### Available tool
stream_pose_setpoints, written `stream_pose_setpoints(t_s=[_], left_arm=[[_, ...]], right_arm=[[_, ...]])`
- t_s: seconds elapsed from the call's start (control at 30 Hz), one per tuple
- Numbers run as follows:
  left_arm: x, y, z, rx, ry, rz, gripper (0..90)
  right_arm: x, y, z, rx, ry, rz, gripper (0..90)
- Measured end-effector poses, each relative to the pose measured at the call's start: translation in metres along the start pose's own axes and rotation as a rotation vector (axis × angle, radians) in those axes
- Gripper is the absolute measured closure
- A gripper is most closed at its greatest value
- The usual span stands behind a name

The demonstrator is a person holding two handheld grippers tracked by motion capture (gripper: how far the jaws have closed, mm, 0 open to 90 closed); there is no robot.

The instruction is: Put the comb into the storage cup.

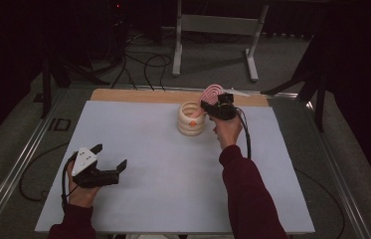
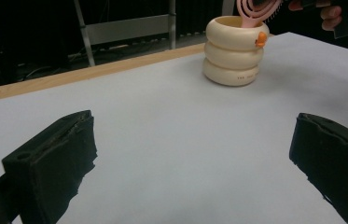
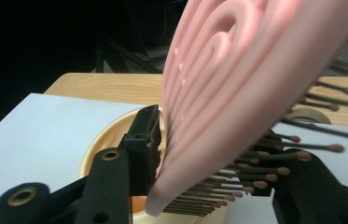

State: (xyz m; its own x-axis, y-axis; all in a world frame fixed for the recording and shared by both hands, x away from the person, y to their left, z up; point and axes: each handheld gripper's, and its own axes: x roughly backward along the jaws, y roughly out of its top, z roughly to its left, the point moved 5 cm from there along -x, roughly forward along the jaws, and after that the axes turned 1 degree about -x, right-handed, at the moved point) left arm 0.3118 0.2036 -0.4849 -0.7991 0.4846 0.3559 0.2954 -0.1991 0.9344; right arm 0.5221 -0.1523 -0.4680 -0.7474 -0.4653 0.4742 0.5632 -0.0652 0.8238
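Dark room, white tabletop [image 1: 163,174], wooden edge [image 1: 138,95]

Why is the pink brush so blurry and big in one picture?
In the right gripper view the pink brush sits right against the camera, so it looks huge and soft; in the high view it looks small above the cream holder, and the room behind is dark.

I am holding the right tool [image 1: 212,105] at the pink hairbrush [image 1: 211,93] over the cream ringed holder [image 1: 191,119], while my left tool [image 1: 109,157] is resting spread wide on the worktop [image 1: 173,169].
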Motion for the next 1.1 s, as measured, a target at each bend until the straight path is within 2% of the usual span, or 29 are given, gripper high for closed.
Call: stream_pose_setpoints(t_s=[0.27, 0.43, 0.67, 0.73, 0.97, 1.1], left_arm=[[0.000, 0.000, 0.000, 0.001, 0.000, 0.000, 1.1], [-0.001, -0.001, 0.000, -0.001, 0.000, 0.004, 1.1], [-0.001, -0.001, -0.001, -0.002, 0.000, 0.005, 1.1], [-0.001, -0.001, 0.000, -0.001, 0.002, 0.004, 1.1], [-0.001, 0.000, 0.000, -0.001, 0.002, 0.002, 1.1], [0.000, 0.000, 0.000, 0.000, 0.003, -0.001, 1.0]], right_arm=[[0.002, 0.001, -0.002, 0.023, 0.000, 0.003, 48.4], [0.003, 0.000, -0.003, 0.044, -0.008, 0.030, 35.5], [0.003, -0.003, -0.004, 0.037, 0.004, 0.057, 24.9], [0.004, -0.003, -0.004, 0.050, 0.000, 0.059, 20.6], [0.008, -0.003, -0.003, 0.085, -0.004, 0.073, 14.5], [0.011, -0.004, -0.006, 0.088, -0.009, 0.072, 13.1]])
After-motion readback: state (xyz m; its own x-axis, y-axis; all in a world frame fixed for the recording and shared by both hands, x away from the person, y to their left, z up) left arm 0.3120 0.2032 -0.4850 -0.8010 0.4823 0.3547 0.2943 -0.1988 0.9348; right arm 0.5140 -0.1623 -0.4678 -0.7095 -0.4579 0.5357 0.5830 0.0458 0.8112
